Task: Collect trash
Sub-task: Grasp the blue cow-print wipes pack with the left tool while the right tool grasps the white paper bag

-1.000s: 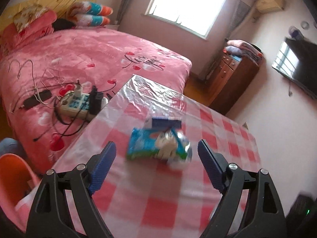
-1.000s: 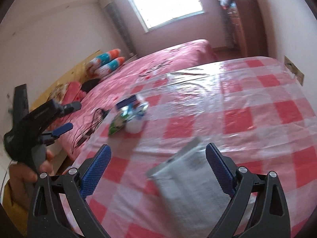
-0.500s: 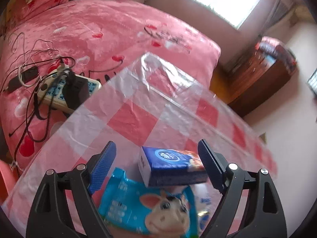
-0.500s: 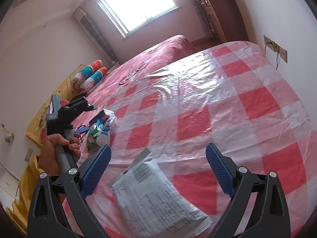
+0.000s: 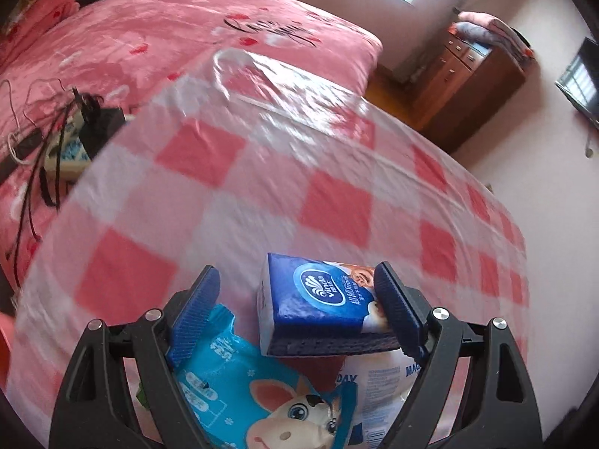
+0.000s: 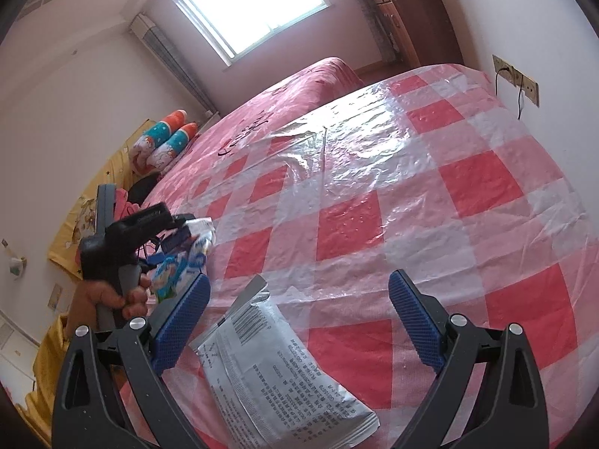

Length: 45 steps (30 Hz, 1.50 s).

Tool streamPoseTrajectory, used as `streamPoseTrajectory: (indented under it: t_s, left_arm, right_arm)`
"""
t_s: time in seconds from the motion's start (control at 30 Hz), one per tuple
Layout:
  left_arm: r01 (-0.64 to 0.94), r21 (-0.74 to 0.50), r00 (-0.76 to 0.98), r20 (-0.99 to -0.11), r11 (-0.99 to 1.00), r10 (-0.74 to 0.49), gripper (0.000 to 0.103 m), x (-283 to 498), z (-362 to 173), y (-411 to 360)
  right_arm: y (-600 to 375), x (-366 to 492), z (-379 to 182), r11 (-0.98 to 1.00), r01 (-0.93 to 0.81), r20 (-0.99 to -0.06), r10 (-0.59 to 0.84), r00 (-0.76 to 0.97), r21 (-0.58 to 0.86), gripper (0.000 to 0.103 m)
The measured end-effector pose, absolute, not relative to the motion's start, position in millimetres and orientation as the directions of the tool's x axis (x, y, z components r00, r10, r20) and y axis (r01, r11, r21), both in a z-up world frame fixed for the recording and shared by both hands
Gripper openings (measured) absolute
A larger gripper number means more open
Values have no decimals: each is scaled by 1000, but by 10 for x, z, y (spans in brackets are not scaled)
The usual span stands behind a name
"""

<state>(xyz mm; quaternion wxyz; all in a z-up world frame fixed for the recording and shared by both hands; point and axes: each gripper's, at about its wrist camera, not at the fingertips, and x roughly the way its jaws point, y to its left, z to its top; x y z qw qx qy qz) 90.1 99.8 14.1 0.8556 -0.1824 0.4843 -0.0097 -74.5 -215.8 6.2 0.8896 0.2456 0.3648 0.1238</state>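
Your left gripper (image 5: pixel 295 310) stands wide and released, its jaws straddling the trash pile: nearest you lies the wipes pack (image 5: pixel 262 393) with the cartoon cow, a white wrapper (image 5: pixel 378 381) beside it, and the blue tissue pack (image 5: pixel 318 295) stacked on top, tilted, its right end against or just shy of the right pad (image 5: pixel 397 314) (blur prevents a firm call). In my judgement the step in hand is the grasp of that tissue pack. To do it well, centre the pack between the pads before closing, since it sits hard to the right and the left pad hangs over the wipes pack; close across its short sides, and lift cleanly so the wrapper beneath is not dragged. From the right wrist view, your left hand (image 6: pixel 112 295) grips the handle with the tool pitched steeply down over the pile at the table's near left edge. Your right gripper (image 6: pixel 299 318) is likewise released and holding nothing, angled down more gently, with the grey sachet (image 6: pixel 277 370) lying flat on the checked cloth (image 6: pixel 468 187) between and below its jaws, untouched. Beyond the table, the pink bed (image 5: pixel 187 30) carries a power strip (image 5: pixel 63 149) with cables; no bin is visible.
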Motion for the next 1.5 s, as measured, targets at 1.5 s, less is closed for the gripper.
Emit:
streamPoseTrajectory:
  t_s: [1.5]
  left_arm:
    - [-212,-453,504,-810,866,-300,85,-475,139,722]
  right_arm:
    - [-1724,-878,-25,878,-273,-700,478,531,393,95]
